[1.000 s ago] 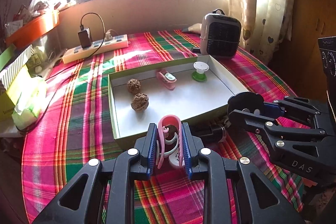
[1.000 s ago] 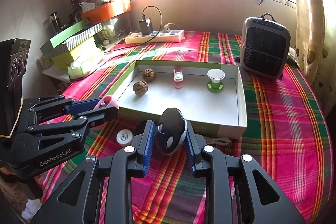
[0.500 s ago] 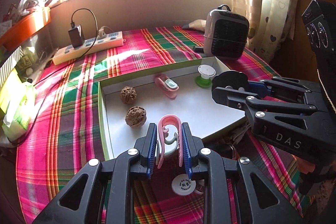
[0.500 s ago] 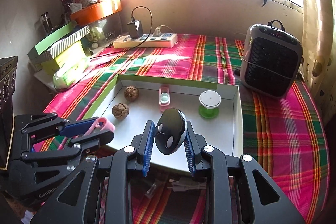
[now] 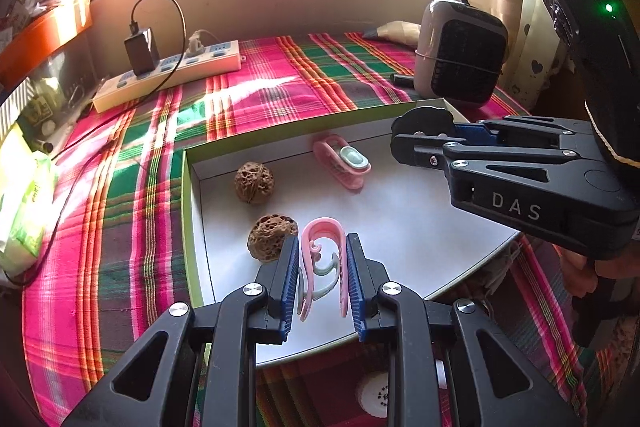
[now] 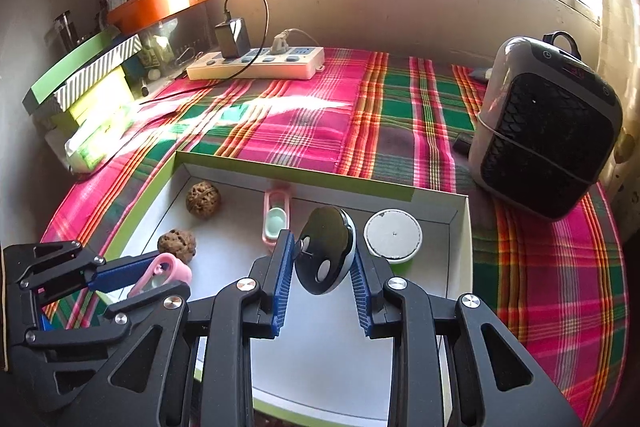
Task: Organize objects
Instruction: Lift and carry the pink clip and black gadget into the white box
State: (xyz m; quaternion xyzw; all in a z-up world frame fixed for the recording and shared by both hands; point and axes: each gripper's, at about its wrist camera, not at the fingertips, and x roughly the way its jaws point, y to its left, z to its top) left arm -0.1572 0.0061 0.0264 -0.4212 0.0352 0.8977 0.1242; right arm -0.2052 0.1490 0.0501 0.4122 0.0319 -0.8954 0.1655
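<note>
The left gripper is pinching a pink clip over the tray, while the right gripper is clamping a black disc (both narrowly closed). Two walnuts are lying inside, plus one other pink clip.

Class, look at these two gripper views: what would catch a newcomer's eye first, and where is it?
The bright pink-and-green plaid cloth covers the table. On it lies a shallow white tray; above it the left gripper holds a pink clip and the right gripper a black disc.
</note>
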